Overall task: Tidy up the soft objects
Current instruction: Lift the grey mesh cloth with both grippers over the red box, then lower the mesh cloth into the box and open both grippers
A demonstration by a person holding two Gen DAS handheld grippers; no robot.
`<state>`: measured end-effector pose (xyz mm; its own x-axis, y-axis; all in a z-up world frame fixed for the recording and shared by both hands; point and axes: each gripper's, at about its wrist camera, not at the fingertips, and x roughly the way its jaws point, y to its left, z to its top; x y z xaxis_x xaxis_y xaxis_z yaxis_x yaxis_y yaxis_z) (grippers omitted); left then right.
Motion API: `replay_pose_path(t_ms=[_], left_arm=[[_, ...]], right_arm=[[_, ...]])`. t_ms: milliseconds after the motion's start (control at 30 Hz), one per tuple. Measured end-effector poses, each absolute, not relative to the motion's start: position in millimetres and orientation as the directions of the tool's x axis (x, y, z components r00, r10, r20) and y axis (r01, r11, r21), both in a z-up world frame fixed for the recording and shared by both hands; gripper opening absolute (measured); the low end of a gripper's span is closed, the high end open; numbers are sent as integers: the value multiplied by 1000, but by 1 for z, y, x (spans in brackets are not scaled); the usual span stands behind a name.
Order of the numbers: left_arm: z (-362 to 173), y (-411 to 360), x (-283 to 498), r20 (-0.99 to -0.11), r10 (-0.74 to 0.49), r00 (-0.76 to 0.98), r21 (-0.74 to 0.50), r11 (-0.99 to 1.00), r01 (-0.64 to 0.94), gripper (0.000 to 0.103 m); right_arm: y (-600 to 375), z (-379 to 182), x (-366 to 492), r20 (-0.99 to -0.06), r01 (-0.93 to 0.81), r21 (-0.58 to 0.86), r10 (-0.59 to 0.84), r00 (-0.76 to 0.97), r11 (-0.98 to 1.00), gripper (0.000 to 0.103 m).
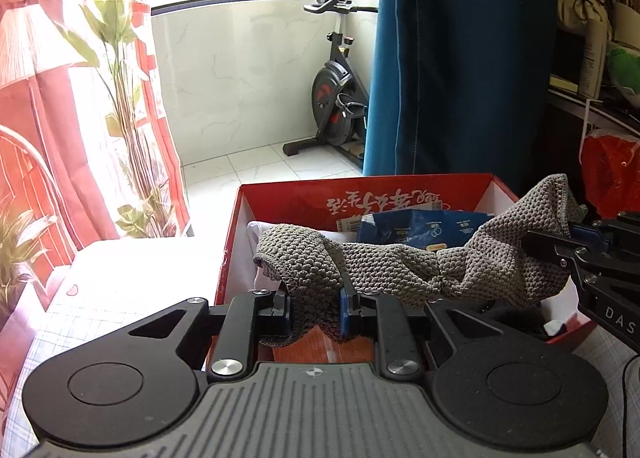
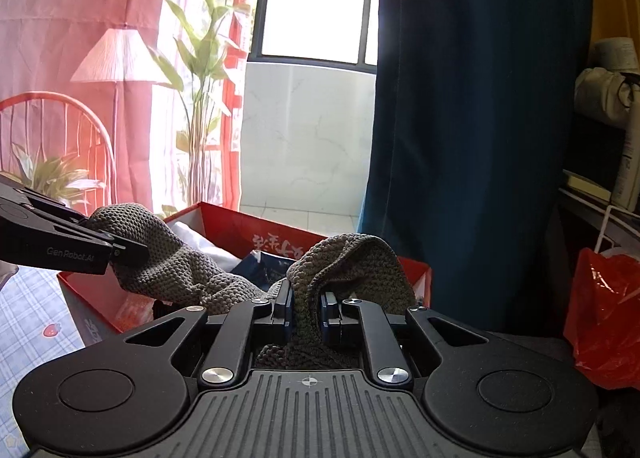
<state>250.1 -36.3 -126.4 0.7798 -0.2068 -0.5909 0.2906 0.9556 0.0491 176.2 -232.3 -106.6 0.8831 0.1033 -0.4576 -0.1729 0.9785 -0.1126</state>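
- I am working over a bed or table covered in a pale checked sheet (image 2: 28, 318) with small strawberry prints. A red cardboard box (image 1: 400, 188) with white lettering on its inner wall sits open on it.
- Beyond the box I see white floor tiles, a black exercise bike (image 1: 336, 98), a blue curtain (image 1: 460, 58) and a red printed curtain (image 1: 24, 98) showing a lamp and plants.
- The grey knitted cloth (image 1: 384, 262) hangs above the open box, stretched between my two tools and twisted into a rope near its middle.
- My left gripper (image 1: 316, 312) pinches one bunched end of it between blue pads.
- My right gripper (image 2: 307, 308) clamps the other end, and a fold flops over its right finger.
- The cloth has a coarse, bumpy weave and a thin stitched hem.
- Inside the box lie a blue printed packet (image 1: 420, 228) and something white, possibly fabric.
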Motion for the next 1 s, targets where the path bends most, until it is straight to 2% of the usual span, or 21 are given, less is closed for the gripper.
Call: replay_pose_path(t_ms=[300, 400, 600, 800, 1000], left_arm=[[-127, -37, 283, -582, -196, 789, 43, 962, 271, 21], [-132, -43, 291, -609, -188, 771, 67, 956, 286, 21], [-147, -54, 309, -684, -202, 701, 97, 927, 362, 21], [-159, -60, 328, -753, -193, 630, 98, 913, 397, 21], [-163, -62, 329, -758, -180, 627, 118, 908, 403, 21]], right_arm=[[-232, -109, 215, -464, -135, -124, 63, 884, 983, 12], [-233, -114, 237, -535, -169, -105, 88, 840, 980, 12], [-239, -131, 273, -690, -211, 24, 169, 703, 977, 13], [-243, -143, 292, -760, -185, 80, 180, 624, 979, 13], [-241, -151, 300, -806, -190, 81, 176, 566, 978, 13]])
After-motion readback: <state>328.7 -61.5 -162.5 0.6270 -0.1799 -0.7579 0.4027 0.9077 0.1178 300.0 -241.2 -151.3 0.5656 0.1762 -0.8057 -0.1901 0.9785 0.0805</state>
